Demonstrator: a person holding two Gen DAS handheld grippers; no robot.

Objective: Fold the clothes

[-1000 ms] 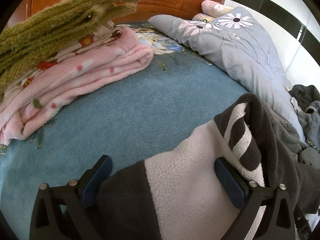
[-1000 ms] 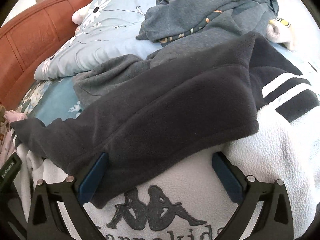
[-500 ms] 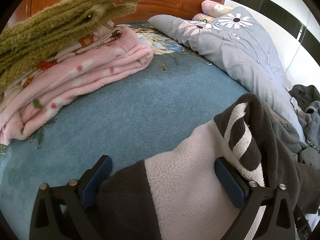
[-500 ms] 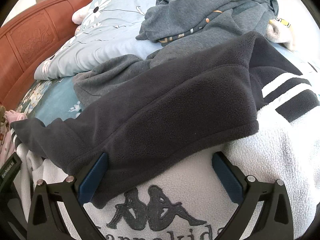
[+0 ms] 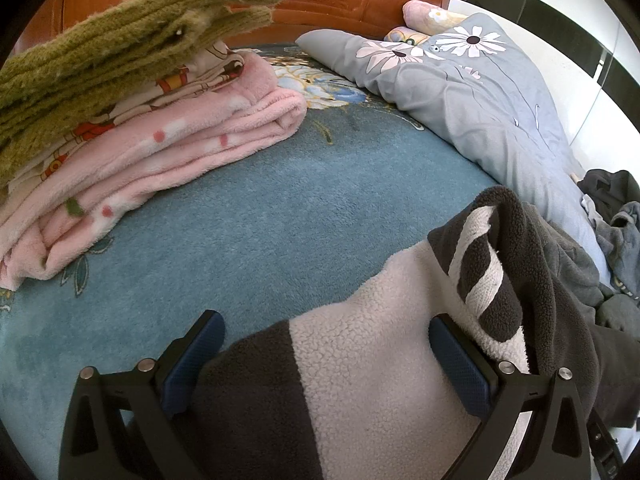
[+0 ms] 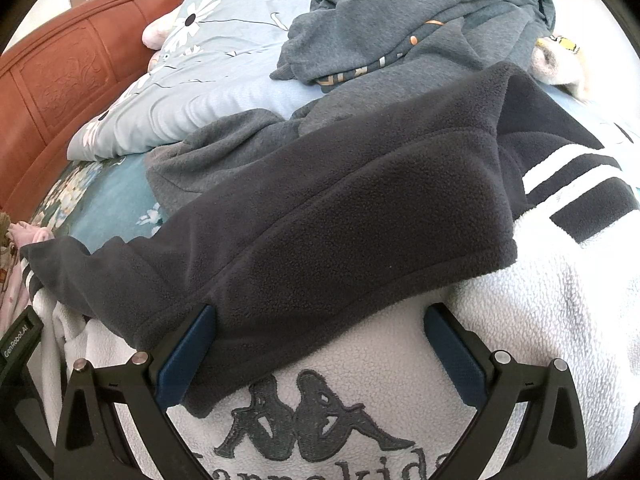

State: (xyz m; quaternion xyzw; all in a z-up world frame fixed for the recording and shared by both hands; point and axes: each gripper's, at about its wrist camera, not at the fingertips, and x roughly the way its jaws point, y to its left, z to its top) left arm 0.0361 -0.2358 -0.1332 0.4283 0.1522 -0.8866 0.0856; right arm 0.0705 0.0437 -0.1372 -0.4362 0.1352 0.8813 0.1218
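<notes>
Nothing has moved: my left gripper (image 5: 326,354) and right gripper (image 6: 320,344) stay wide apart over the fleece jacket (image 6: 360,208) on the bed (image 5: 260,220).

The white fleece jacket (image 6: 540,320) carries dark embroidered lettering, cut off by the lower picture edge, that reads roughly "appa kids" beneath a logo of two seated figures back to back. At the left edge of the right wrist view, a black device (image 6: 18,344) bears white print reading "GenRobot.AI".
</notes>
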